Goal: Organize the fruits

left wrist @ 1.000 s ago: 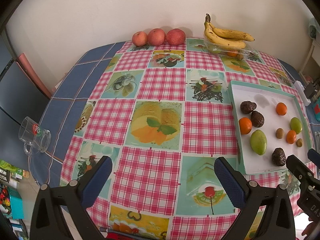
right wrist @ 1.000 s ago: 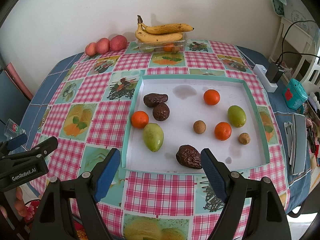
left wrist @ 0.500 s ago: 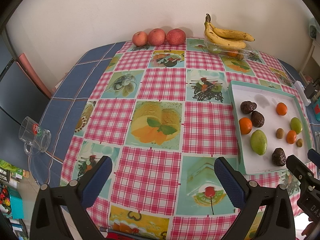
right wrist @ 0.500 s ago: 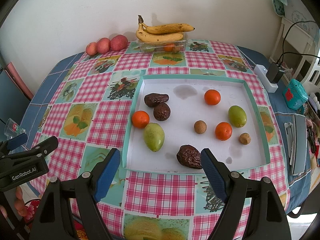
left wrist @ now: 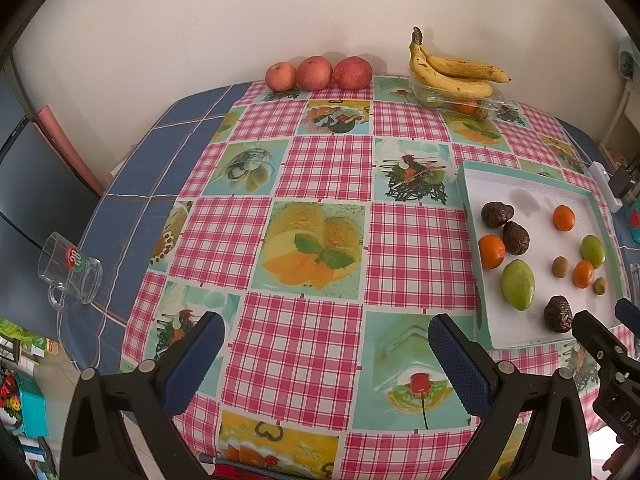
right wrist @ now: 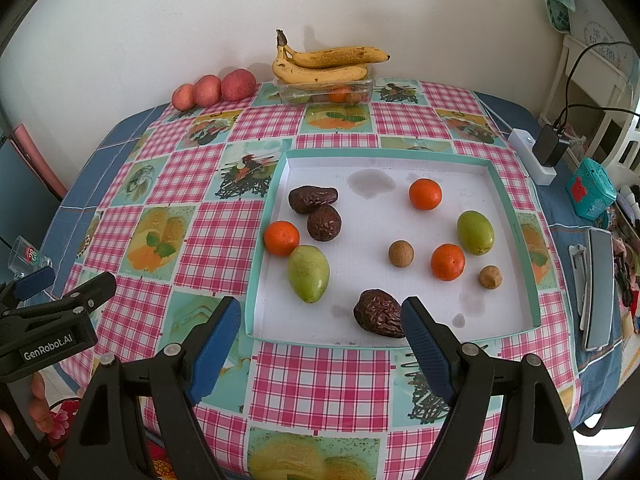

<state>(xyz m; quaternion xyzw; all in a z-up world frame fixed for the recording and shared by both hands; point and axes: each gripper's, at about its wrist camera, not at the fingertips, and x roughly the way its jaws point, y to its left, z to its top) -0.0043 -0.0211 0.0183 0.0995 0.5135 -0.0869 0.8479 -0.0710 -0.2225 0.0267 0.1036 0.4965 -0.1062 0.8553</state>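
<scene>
hovering over desk [left wrist: 328,168], left tool [left wrist: 322,356] spread wide, nothing between pads. right tool [right wrist: 320,340] also released, poised above near edge of tray [right wrist: 516,216], gripping nothing. tray holds three oranges [right wrist: 281,238], two green fruits [right wrist: 309,267], three dark wrinkled fruits [right wrist: 379,313], two small brown ones [right wrist: 400,253]. bananas [right wrist: 320,66] atop clear box [right wrist: 320,94] by wall, three apples [right wrist: 239,85] beside it.

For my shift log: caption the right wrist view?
Open right claw above white tray of scattered fruit.
</scene>
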